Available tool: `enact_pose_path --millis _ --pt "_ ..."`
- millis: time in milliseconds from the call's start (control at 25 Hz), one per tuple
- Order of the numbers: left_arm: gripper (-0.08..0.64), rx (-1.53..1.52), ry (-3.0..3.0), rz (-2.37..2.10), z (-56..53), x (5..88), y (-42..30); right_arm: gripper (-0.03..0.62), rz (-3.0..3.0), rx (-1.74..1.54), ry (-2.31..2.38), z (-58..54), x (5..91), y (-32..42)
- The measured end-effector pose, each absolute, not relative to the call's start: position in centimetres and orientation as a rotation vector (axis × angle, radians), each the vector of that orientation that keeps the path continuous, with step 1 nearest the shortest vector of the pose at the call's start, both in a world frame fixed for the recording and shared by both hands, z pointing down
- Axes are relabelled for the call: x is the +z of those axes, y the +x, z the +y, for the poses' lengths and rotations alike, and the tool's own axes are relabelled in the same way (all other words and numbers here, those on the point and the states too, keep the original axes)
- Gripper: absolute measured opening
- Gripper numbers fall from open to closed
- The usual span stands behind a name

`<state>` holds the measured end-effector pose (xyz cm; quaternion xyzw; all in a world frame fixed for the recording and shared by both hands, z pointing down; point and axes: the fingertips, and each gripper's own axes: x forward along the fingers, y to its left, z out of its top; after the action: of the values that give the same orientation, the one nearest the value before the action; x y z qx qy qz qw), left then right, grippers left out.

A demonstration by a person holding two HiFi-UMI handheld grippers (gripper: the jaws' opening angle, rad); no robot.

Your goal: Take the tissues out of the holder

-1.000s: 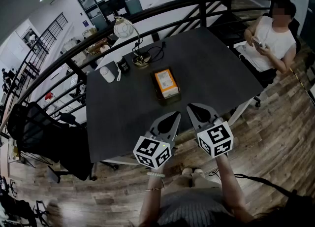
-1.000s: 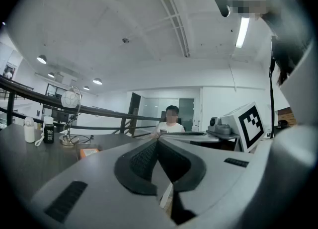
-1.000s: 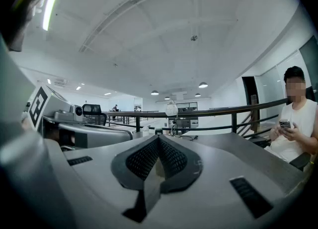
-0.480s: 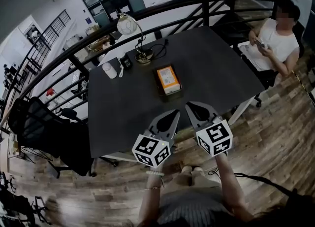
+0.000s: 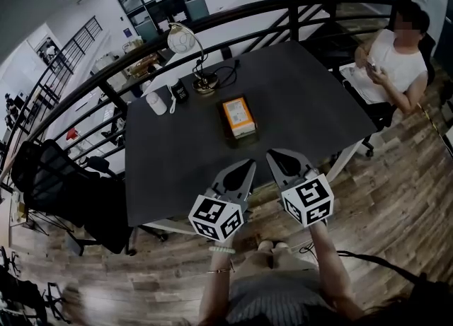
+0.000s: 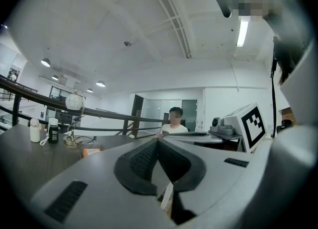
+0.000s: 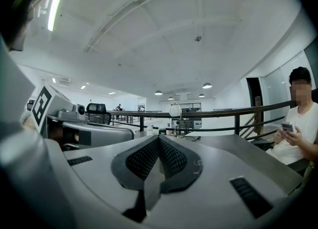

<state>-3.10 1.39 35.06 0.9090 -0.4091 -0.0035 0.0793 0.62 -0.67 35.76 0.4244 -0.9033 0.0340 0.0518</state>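
Tissue holder [image 5: 238, 118] lies beyond closed left claw [image 5: 248, 165], right claw [image 5: 273, 153]

Dark table [image 5: 177, 169] sits up against a black railing [image 5: 241, 15]. Along its far edge, toward the far-left corner, there's a desk lamp [image 5: 181, 39] with a round globe head, and a black cable [image 5: 225, 73] looped by its base. Just left of that is a small dark bottle-ish thing [image 5: 178, 92], then a white container [image 5: 156, 104]. A seated person [image 5: 396, 59] is at the table's right edge, looking at a phone. Black office chair [image 5: 53, 176] off the left edge, on a wood floor [image 5: 396, 197].
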Motion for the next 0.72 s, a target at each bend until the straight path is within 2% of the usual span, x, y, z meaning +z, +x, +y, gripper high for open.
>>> enact_pose_path --millis 360,720 --pt "0.008 -0.040 2.689 -1.306 0.9 34.5 -3.9 0.012 -2.812 0.133 1.232 -1.7 34.9 0.6" --pt "0.008 -0.051 2.650 -1.436 -0.7 32.8 -6.2 0.012 -2.889 0.323 1.223 -4.9 33.8 0.1"
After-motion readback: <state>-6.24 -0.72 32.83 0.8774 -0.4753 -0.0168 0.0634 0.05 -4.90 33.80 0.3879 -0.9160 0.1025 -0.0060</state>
